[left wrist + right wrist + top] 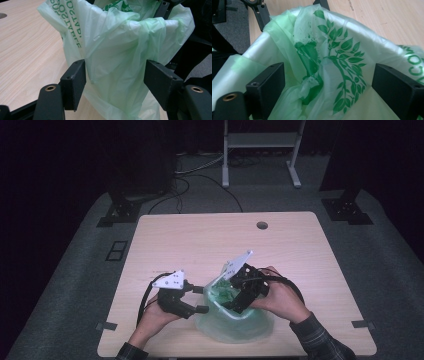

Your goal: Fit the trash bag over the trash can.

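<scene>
**Green bag standing open, both grippers slack around its rim**

Nearest the person, the thin green plastic bag (235, 320) sits at the near edge of the table (210, 235), its base spread flat and its mouth gaping upward. It looks partway through being opened: the mouth is already wide enough to show the leaf print on the inside wall, but the rim is crumpled and folds inward in places, so pulling it into an even opening seems to be what is left. No contents can be made out inside.

To the left of the bag, the left gripper (201, 299) has its jaws well apart, a bulge of the bag's side wall (115, 65) standing between them. The film brushes or lies just beside the pads, but they are not pinching it.

On the bag's right, the right gripper (234, 306) reaches down into the mouth. Its jaws also stand wide, with the printed inner wall (337, 72) loose between them and nothing clamped.

Beyond the bag the tabletop runs bare to a small round hole (262, 225) near the far edge.
</scene>
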Tool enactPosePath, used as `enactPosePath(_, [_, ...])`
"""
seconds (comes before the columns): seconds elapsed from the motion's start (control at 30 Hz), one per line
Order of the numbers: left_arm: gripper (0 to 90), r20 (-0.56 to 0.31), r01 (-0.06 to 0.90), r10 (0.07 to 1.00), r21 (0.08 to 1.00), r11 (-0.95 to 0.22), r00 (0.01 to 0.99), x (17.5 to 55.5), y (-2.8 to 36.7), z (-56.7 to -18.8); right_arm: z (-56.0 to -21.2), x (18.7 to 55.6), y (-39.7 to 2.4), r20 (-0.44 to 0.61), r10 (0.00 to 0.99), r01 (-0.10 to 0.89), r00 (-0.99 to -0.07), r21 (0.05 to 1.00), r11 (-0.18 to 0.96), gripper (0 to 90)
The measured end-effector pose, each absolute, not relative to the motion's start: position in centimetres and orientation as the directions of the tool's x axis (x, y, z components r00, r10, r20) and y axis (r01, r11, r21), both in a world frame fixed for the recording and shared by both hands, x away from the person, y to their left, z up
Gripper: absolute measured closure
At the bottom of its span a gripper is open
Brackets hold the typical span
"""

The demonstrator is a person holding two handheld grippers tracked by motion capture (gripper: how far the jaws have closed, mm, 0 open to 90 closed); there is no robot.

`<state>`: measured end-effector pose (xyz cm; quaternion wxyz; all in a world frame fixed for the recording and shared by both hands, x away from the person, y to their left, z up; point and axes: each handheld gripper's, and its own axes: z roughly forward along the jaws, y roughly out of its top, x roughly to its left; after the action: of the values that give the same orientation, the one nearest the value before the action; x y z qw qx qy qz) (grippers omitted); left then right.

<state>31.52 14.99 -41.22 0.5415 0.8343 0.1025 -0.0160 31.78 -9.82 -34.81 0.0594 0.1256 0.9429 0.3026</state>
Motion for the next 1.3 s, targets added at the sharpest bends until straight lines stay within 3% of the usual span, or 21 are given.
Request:
enactPosePath(0.5, [29.8, -0.139, 0.187, 0.147, 0.896, -0.404, 0.979, 31.6, 14.7, -41.4, -35.9, 31.8, -8.8, -0.017, 0.252, 0.208, -0.968, 0.513, 0.833, 10.2])
enactPosePath(1.0, [28.1, -0.139, 0.19, 0.156, 0.899, -0.395, 0.978, 31.6, 14.9, -41.4, -32.8, 31.1, -12.1, -0.059, 0.297, 0.203, -0.953, 0.603, 0.772, 9.4])
enactPosePath(1.3, [28.1, -0.137, 0.186, 0.148, 0.897, -0.4, 0.979, 31.6, 14.6, -41.4, -32.9, 30.4, -12.5, -0.08, 0.274, 0.192, -0.958, 0.529, 0.827, 9.7])
